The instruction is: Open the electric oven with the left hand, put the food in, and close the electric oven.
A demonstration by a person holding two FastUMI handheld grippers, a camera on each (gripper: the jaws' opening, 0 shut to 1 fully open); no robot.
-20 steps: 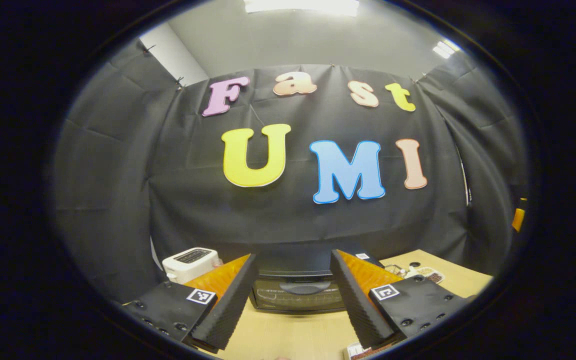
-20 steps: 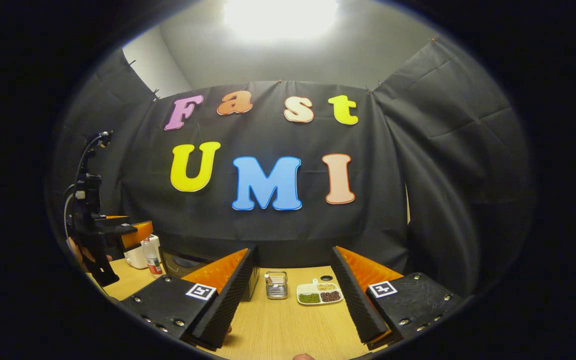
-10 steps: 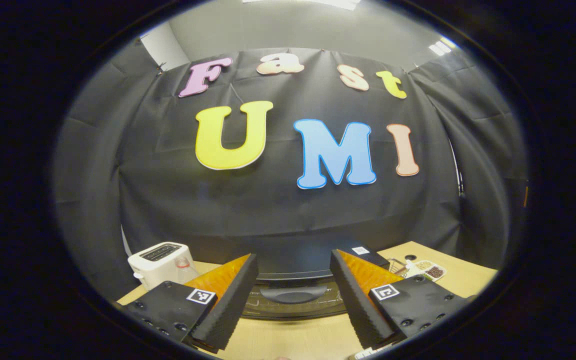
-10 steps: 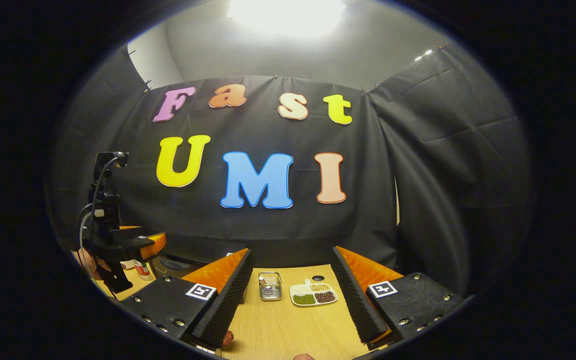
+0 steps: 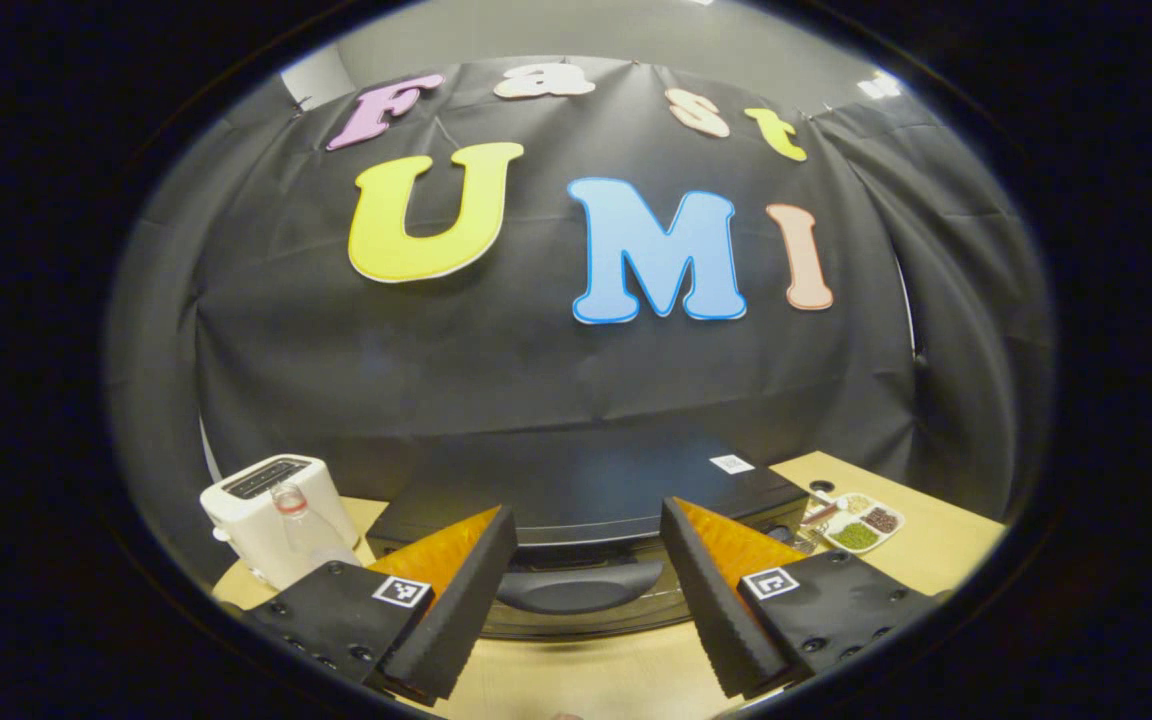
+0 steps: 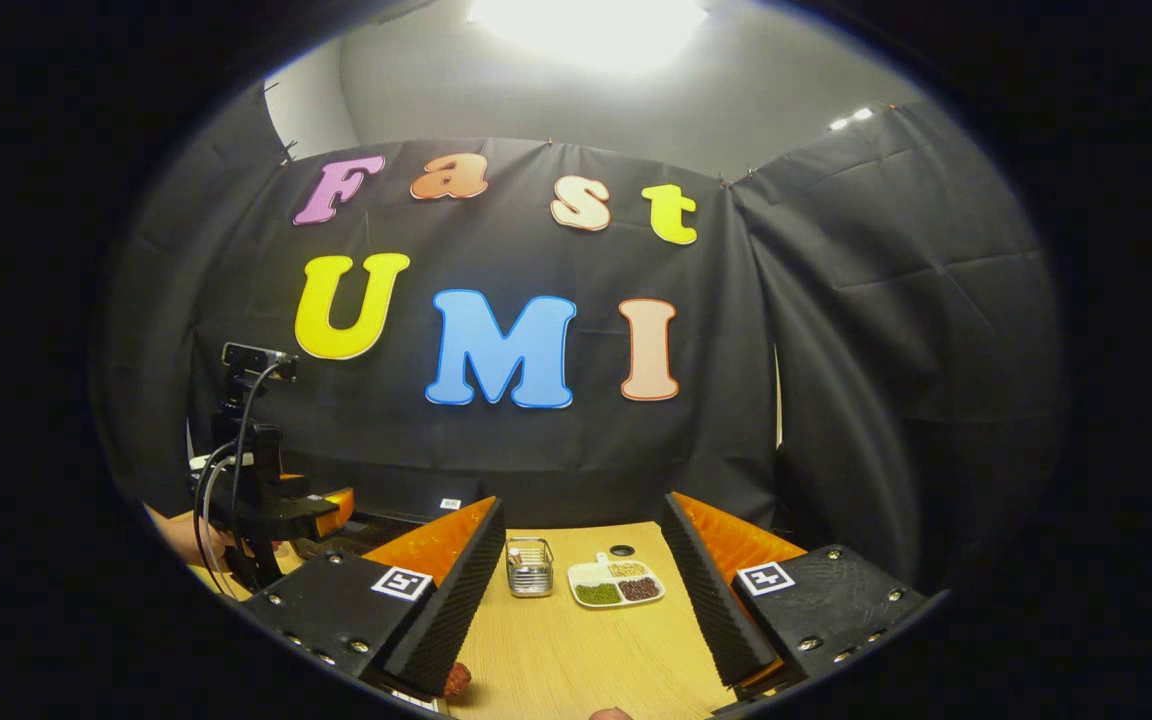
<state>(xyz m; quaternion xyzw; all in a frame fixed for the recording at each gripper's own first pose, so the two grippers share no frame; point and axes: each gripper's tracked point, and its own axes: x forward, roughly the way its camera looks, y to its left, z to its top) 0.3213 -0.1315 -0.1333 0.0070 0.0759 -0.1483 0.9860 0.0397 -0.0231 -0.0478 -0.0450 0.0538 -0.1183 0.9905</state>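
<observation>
One electric oven (image 5: pixel 586 480), black and low, stands on the wooden table (image 5: pixel 936 540) close against the booth's cloth wall, toward the table's back edge. Its door is shut, and the curved dark handle (image 5: pixel 576 588) lies across the top of the door, facing the camera in the left gripper view. A small white label (image 5: pixel 732 463) sits on the oven's top near its right rear corner.

In the left gripper view the left gripper (image 5: pixel 588 560) hangs just in front of the oven with its fingers spread wide, one to each side of the handle, holding nothing; I cannot tell whether either finger touches the door. The same gripper, with a hand (image 6: pixel 181 535) behind it, shows at the left of the right gripper view, beside the oven (image 6: pixel 406 497).

Left of the oven stands a white toaster (image 5: pixel 271 515), with a clear plastic bottle (image 5: pixel 301 525) in front of it. Right of the oven lies a white divided dish (image 6: pixel 616 583) with green, brown and pale fillings, and just beside it a small wire basket (image 6: pixel 529 566). A dark round spot (image 6: pixel 622 550) lies on the table behind the dish.

In its own view the right gripper (image 6: pixel 581 585) is held above the table's front part, fingers wide apart and empty. A small reddish piece (image 6: pixel 457 679) lies on the table by its left finger.
</observation>
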